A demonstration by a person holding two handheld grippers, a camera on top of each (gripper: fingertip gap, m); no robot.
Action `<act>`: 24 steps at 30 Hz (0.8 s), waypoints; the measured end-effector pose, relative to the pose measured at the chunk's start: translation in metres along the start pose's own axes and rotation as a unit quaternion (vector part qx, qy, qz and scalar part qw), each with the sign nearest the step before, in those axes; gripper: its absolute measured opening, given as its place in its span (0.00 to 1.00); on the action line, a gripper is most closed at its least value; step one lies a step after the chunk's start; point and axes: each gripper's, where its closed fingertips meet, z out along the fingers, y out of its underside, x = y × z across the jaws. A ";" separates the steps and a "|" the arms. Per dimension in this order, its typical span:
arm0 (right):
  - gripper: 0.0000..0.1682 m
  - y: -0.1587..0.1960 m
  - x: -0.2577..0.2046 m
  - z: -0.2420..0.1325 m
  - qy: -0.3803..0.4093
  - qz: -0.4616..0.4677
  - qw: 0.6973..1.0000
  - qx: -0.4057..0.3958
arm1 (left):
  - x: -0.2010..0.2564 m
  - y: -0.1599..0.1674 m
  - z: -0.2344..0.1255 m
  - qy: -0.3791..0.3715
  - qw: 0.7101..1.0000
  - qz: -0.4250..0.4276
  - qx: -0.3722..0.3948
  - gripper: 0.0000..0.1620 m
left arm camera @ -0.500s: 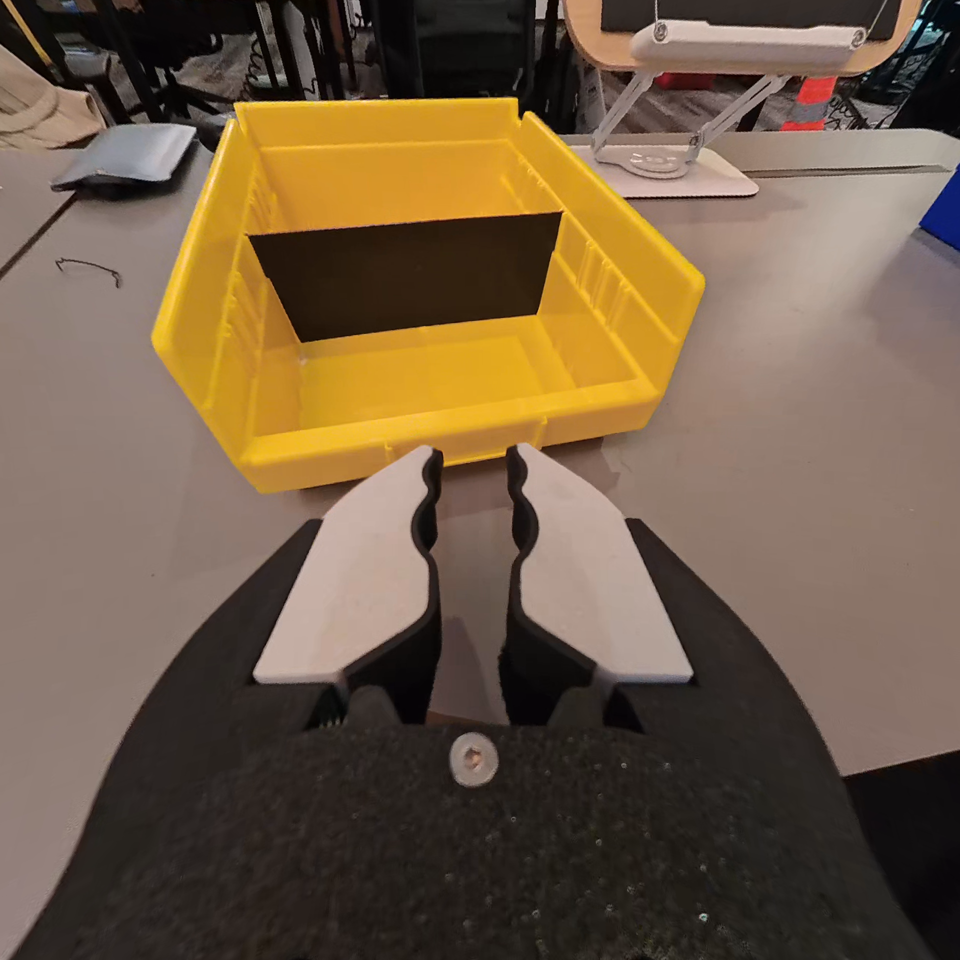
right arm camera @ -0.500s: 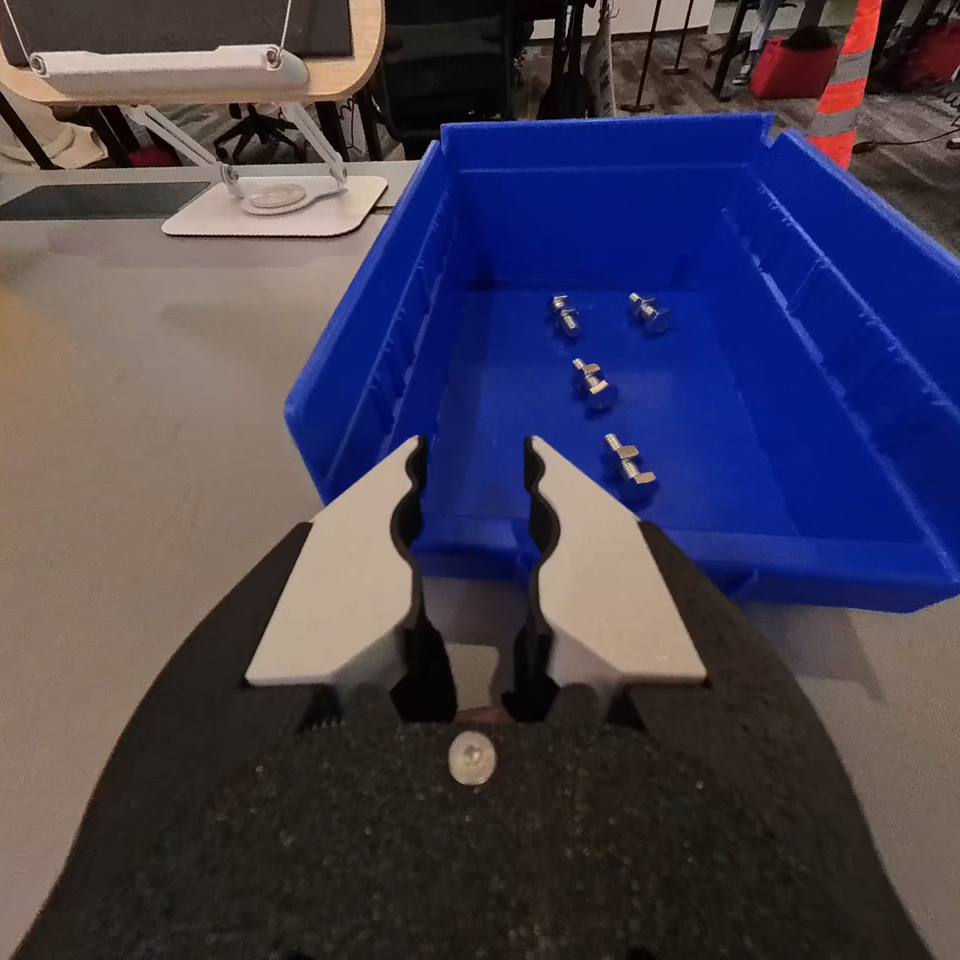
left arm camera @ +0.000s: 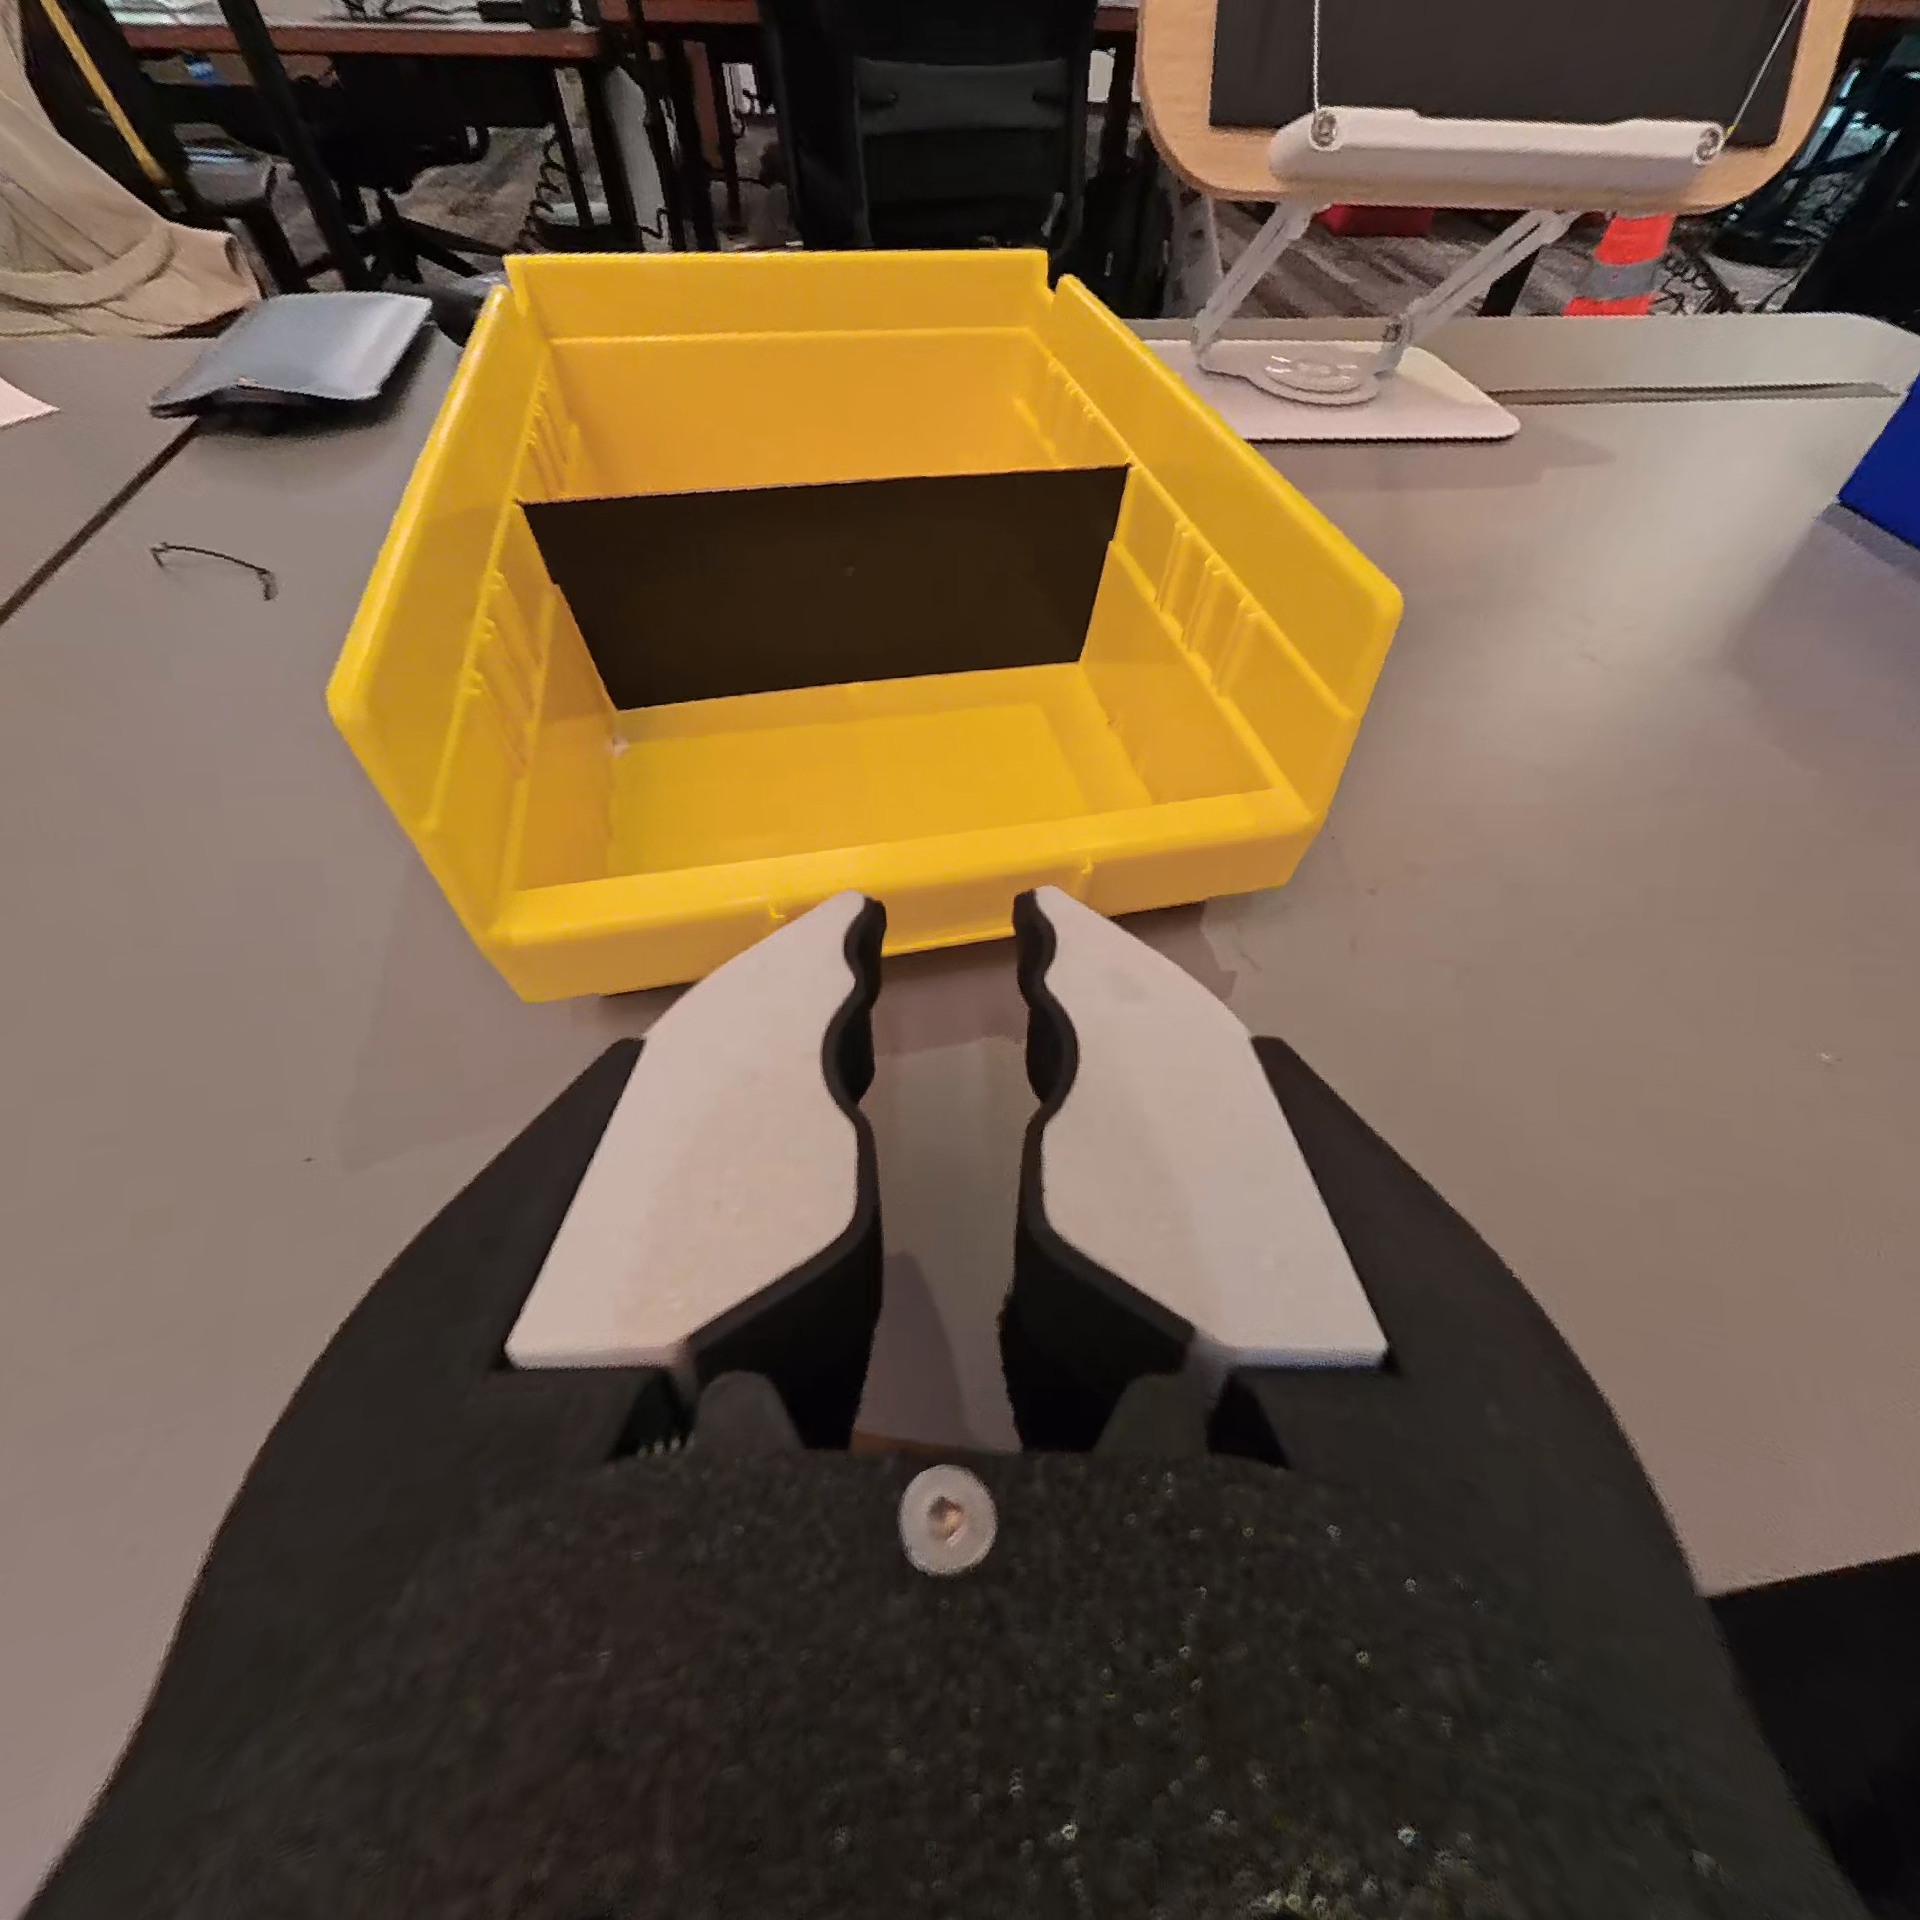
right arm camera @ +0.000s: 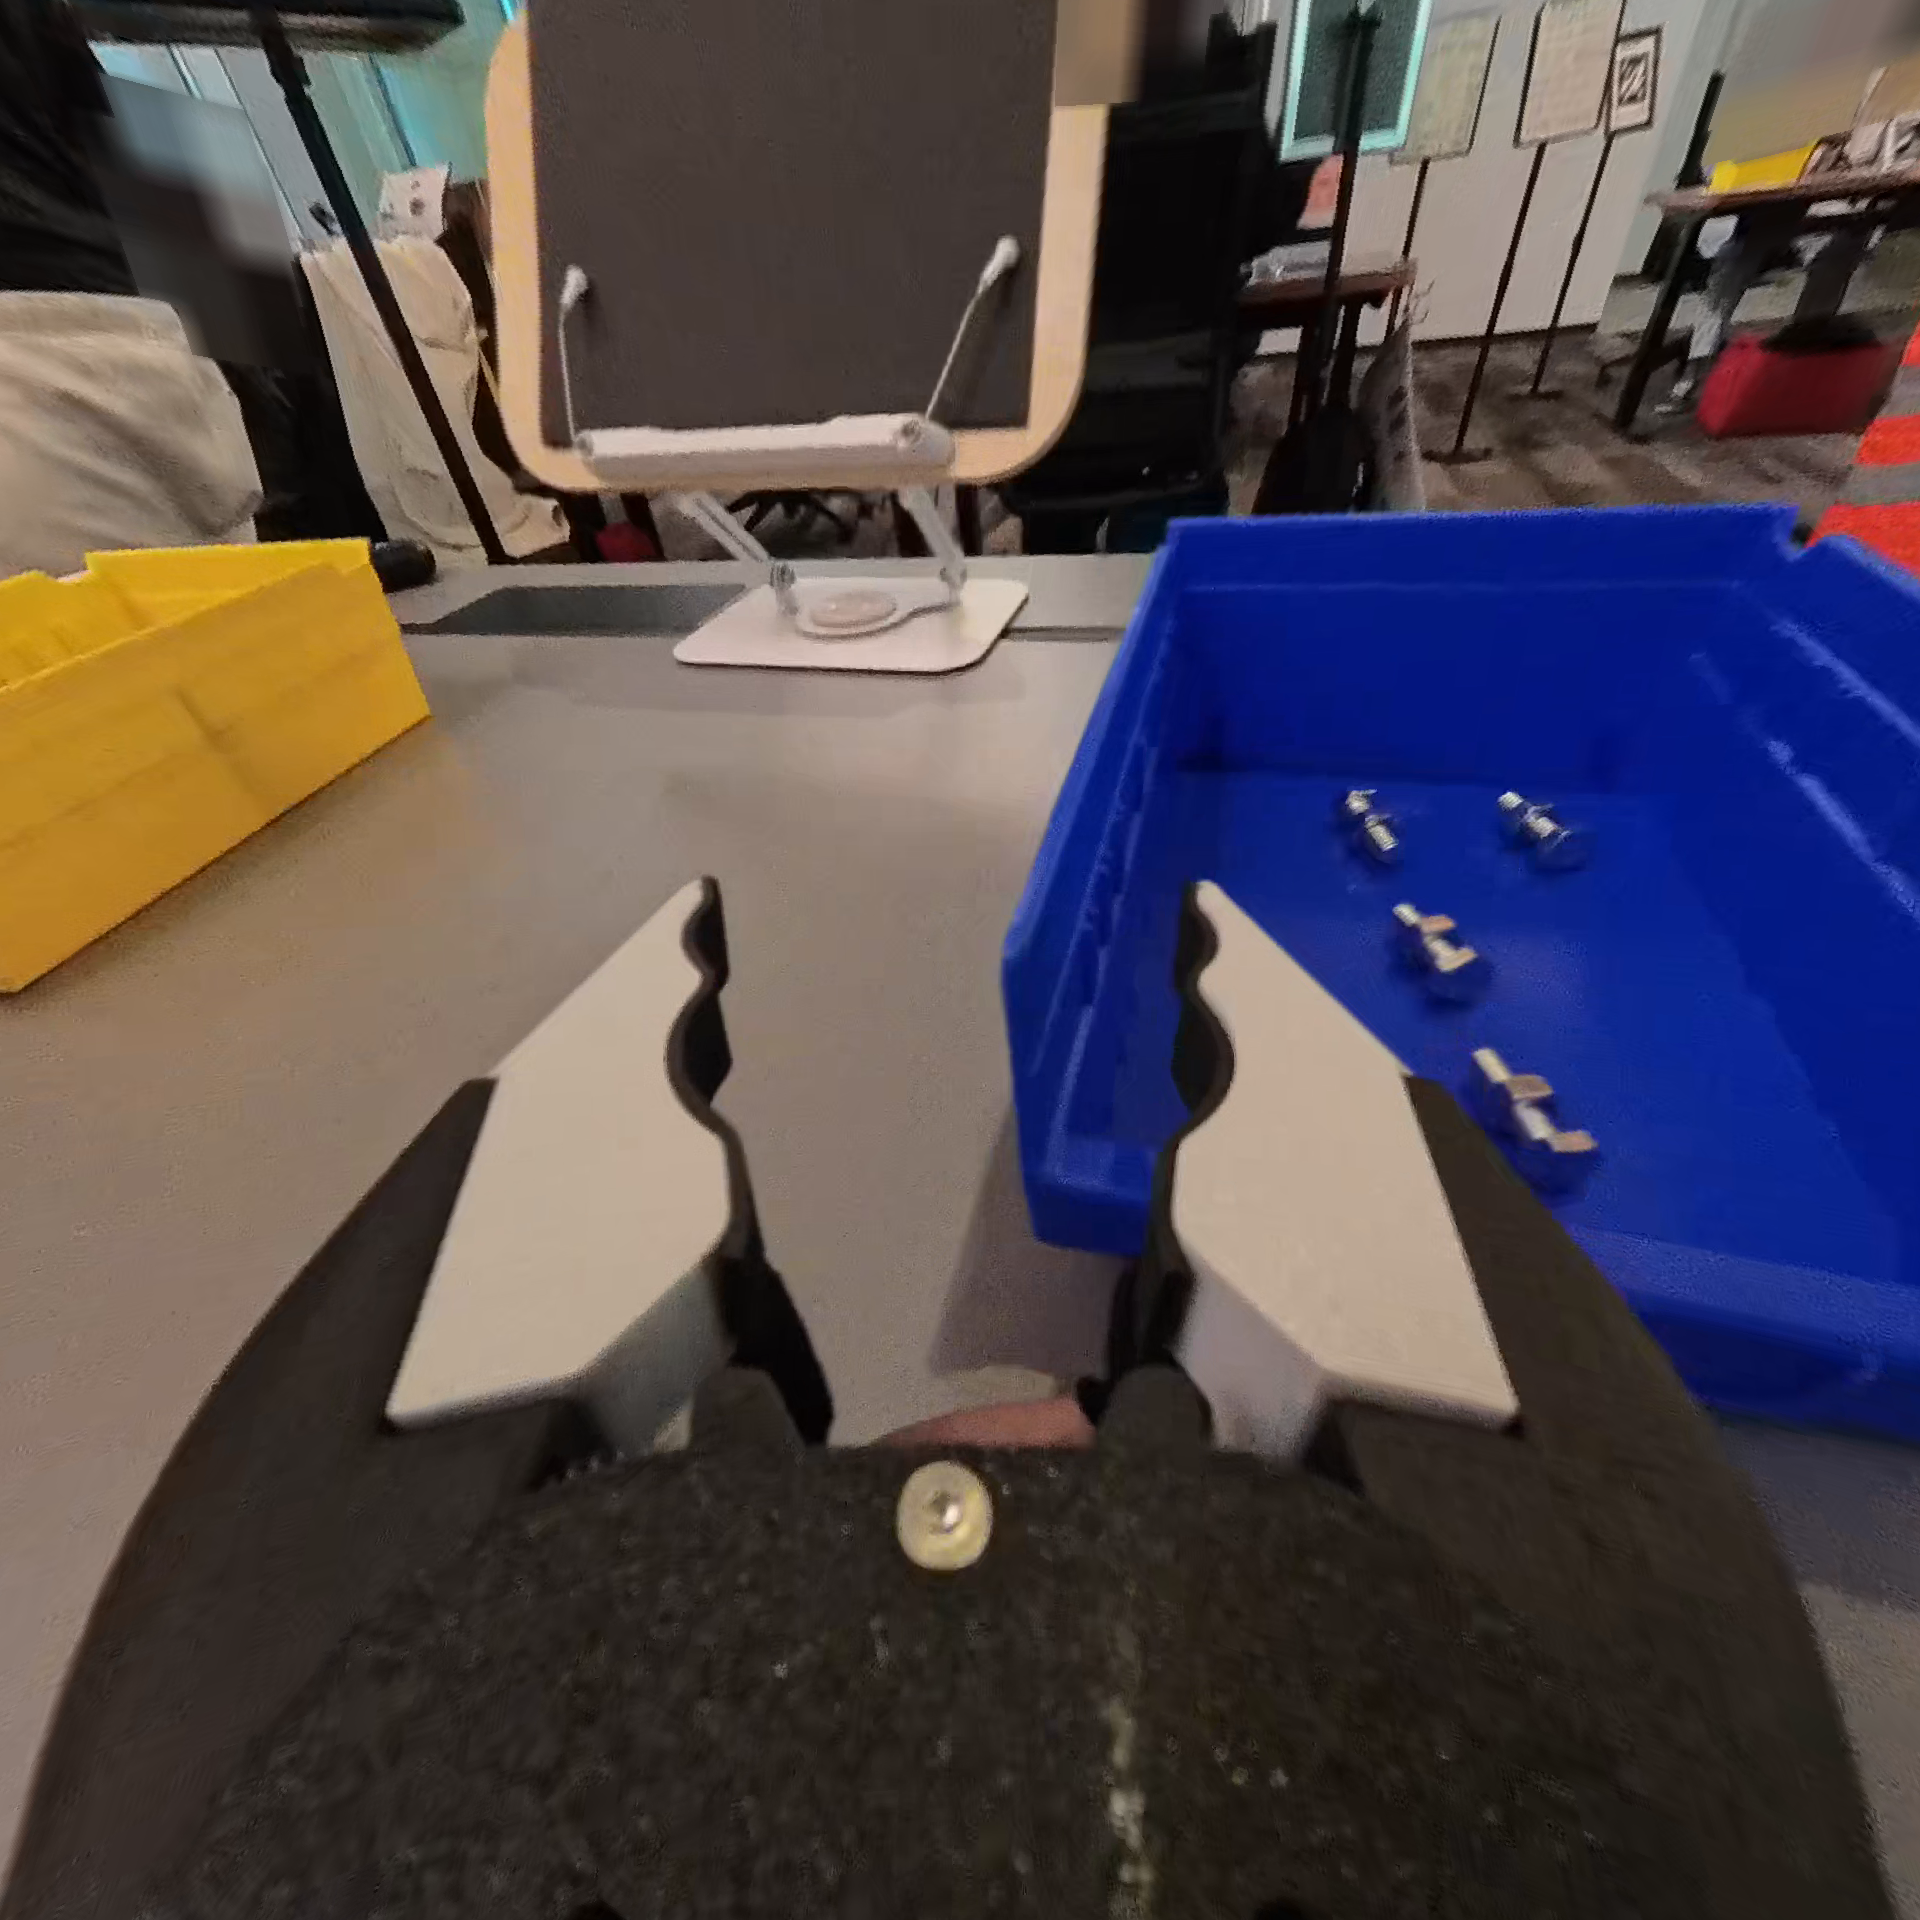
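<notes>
My left gripper is empty, its jaws a narrow gap apart. It hovers over the grey table just short of the front rim of a yellow bin. The bin has a black divider across its middle, and its near compartment is empty. My right gripper is wide open and empty above the table. Its right finger overlaps the near left corner of a blue bin. Several silver bolts lie on that bin's floor. The yellow bin also shows in the right wrist view, at the far left.
A white stand with a flat base holds a wood-framed dark panel at the table's back; it also shows in the right wrist view. A dark pouch and a bent wire lie left of the yellow bin. Chairs and desks stand beyond. My hands' fingertips stand some 50 cm from each other.
My right gripper has opened much wider and swung left and upward, so the blue bin now sits to its right. My left gripper has barely moved.
</notes>
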 end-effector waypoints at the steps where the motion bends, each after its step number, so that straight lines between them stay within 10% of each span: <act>1: 0.54 0.007 -0.007 0.004 -0.008 0.009 1.000 -0.013 | 0.003 0.000 0.001 0.004 1.000 0.005 0.001 0.16; 8: 0.60 0.024 -0.061 0.016 -0.087 0.007 0.994 -0.059 | 0.033 -0.008 0.003 0.041 0.999 0.028 0.021 0.25; 13: 0.48 -0.019 -0.081 -0.012 -0.142 0.045 0.989 0.011 | 0.137 -0.032 -0.008 0.242 0.956 -0.164 0.032 0.25; 18: 0.48 -0.050 -0.006 -0.042 0.037 0.044 0.996 0.065 | 0.263 -0.036 0.008 0.324 0.946 -0.025 -0.013 0.36; 24: 0.45 -0.001 0.073 -0.070 0.286 0.039 0.957 -0.015 | 0.380 -0.039 0.064 0.313 0.945 0.089 -0.041 0.46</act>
